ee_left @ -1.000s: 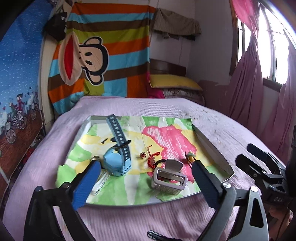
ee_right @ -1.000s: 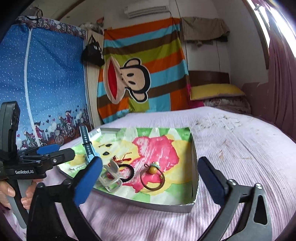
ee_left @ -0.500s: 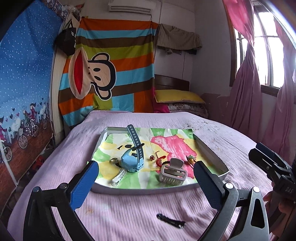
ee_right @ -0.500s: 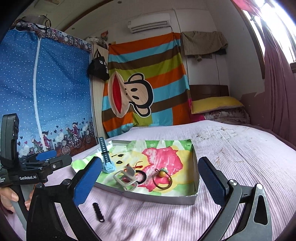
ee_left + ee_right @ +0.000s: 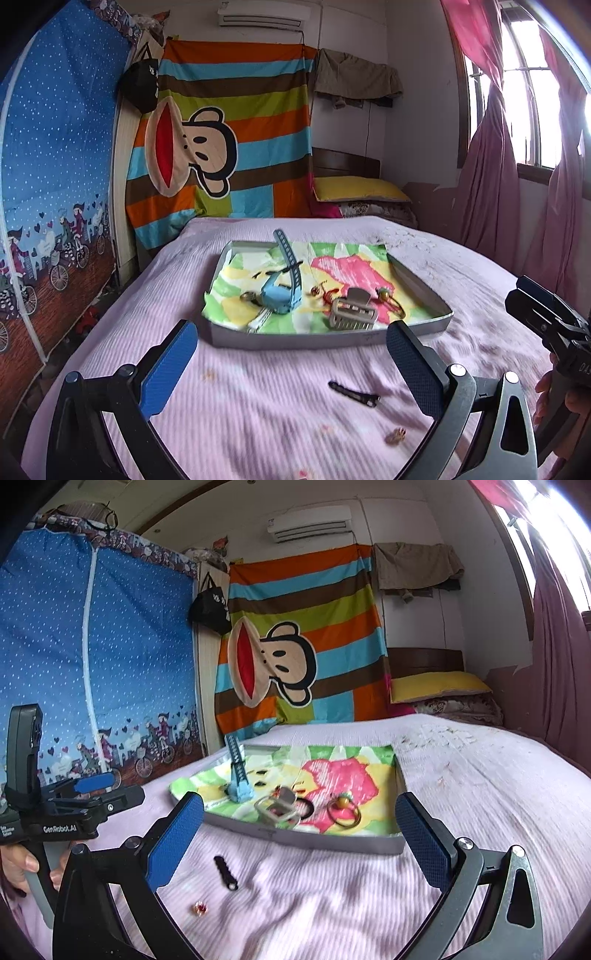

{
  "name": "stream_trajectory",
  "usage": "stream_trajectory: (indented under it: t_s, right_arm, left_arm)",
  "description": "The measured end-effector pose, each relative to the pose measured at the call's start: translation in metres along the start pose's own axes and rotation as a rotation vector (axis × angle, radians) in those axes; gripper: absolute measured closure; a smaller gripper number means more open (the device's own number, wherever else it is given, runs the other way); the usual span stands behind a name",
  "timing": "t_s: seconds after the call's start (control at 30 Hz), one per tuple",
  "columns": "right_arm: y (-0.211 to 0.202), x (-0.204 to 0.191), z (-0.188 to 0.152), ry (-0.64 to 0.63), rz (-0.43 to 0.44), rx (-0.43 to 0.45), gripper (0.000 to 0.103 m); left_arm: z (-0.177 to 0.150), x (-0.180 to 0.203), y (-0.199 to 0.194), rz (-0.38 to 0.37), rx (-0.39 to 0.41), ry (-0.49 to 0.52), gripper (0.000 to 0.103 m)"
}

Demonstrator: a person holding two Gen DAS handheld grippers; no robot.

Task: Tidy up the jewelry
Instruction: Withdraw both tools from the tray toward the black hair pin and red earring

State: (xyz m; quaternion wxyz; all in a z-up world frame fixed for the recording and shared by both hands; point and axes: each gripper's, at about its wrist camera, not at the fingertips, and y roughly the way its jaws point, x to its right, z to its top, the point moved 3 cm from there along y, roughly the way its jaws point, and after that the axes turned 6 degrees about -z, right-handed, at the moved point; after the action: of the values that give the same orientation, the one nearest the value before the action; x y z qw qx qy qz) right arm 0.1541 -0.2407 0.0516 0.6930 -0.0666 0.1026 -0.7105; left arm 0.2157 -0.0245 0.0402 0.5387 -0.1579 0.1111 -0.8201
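Note:
A shallow grey tray (image 5: 295,339) (image 5: 332,840) lined with a colourful cloth lies on the pink bedspread. In it are a blue watch (image 5: 279,293) (image 5: 239,779), a grey claw hair clip (image 5: 352,314) (image 5: 277,808), a black hair tie (image 5: 306,807), a bead ring (image 5: 343,810) (image 5: 388,297) and small red pieces (image 5: 325,292). On the bedspread in front of the tray lie a black hair pin (image 5: 354,393) (image 5: 225,872) and a small gold-red earring (image 5: 395,435) (image 5: 199,908). My left gripper (image 5: 291,369) and right gripper (image 5: 301,843) both hover open and hold nothing, short of the tray.
A striped monkey-print cloth (image 5: 221,162) hangs on the far wall and a blue printed wardrobe (image 5: 96,657) stands at left. Yellow pillow (image 5: 358,189) at the bed's head, pink curtains (image 5: 491,177) by the window at right. A hand (image 5: 18,864) holds the other gripper.
Both grippers have pulled back and up from the tray, which now looks smaller and farther. The black pin and the earring on the bedspread have come into view.

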Motion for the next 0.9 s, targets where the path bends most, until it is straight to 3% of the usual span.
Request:
stream_trajectory:
  t_s: [0.53,0.9]
  right_arm:
    - [0.020,-0.028,-0.050,-0.066,0.091,-0.170,0.001]
    - [0.039,-0.053,-0.078,-0.132,0.169,-0.290,0.004]
  left_arm:
    - [-0.036,-0.033,0.010,0.026,-0.136,-0.075,0.000]
    - [-0.041,-0.040,0.034,-0.026,-0.239,-0.122,0.000]
